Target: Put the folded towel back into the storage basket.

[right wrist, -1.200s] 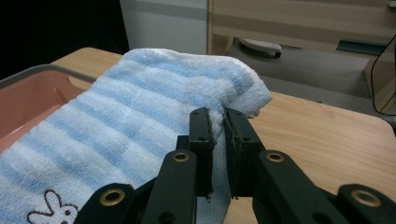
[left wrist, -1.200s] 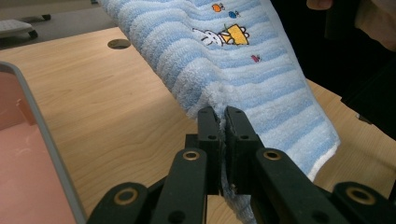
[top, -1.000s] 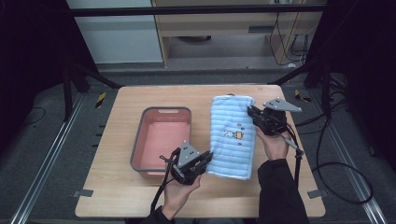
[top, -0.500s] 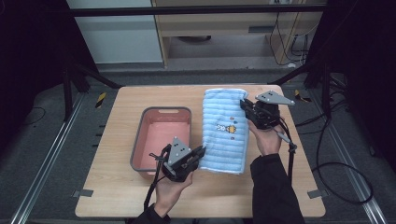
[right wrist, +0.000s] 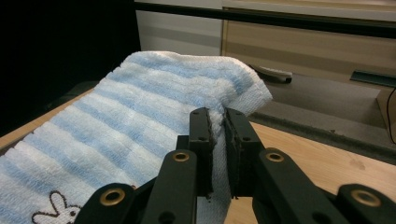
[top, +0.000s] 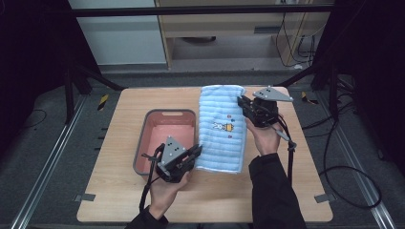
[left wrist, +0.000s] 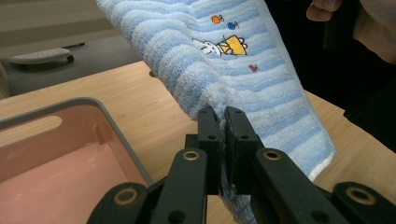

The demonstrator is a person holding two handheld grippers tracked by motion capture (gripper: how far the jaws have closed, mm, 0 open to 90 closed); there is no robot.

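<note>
towel (top: pixel 223 126) | blue-striped, rabbit motif | stretched lengthwise, beside basin

Wooden table (top: pixel 296 191) on grey floor (top: pixel 47 148), pale cabinet (top: pixel 119 33) + wood shelf unit (top: pixel 229 28) behind, dark surrounds.

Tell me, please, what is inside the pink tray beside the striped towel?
The pink tray looks empty: its bare floor shows in the high view. Its near right corner is hidden behind the left gripper, which is shut on the towel.

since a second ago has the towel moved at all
Yes. The towel, pinched by the left gripper and right gripper, has shifted toward the table's far edge; its top end now reaches that edge, beside the unmoved pink bin.
</note>
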